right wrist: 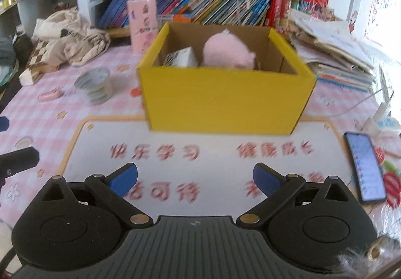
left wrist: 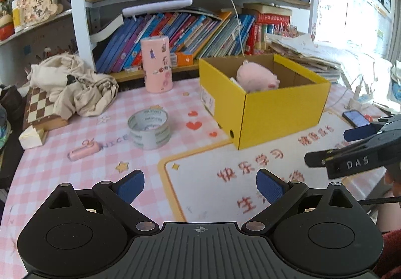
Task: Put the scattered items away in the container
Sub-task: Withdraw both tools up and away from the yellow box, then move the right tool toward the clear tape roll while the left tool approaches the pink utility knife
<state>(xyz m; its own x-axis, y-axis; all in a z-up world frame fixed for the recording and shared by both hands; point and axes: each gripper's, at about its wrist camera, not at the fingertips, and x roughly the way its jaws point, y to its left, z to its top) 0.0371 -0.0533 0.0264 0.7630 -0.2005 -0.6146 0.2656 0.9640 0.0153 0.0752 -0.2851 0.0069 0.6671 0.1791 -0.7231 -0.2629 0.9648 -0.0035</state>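
A yellow cardboard box [left wrist: 283, 113] [right wrist: 225, 101] stands on the desk mat with a pink plush toy [left wrist: 255, 77] [right wrist: 226, 52] and a small white carton [right wrist: 180, 58] inside. Left of it lie a roll of grey tape [left wrist: 149, 128] [right wrist: 96, 86] and a small pink flat item [left wrist: 84, 150] [right wrist: 48, 96]. A pink sticker-covered cylinder [left wrist: 156, 63] [right wrist: 142, 26] stands behind. My left gripper [left wrist: 200, 185] is open and empty, low over the mat in front of the tape. My right gripper [right wrist: 195, 178] is open and empty, facing the box's front wall; it also shows at the right edge [left wrist: 351, 153].
A crumpled cream cloth [left wrist: 72, 83] lies on a chessboard box [left wrist: 40, 108] at the left. Shelves of books [left wrist: 190, 33] run behind. A phone [right wrist: 366, 166] lies on the mat at the right, near cables and a pile of papers [right wrist: 333, 53].
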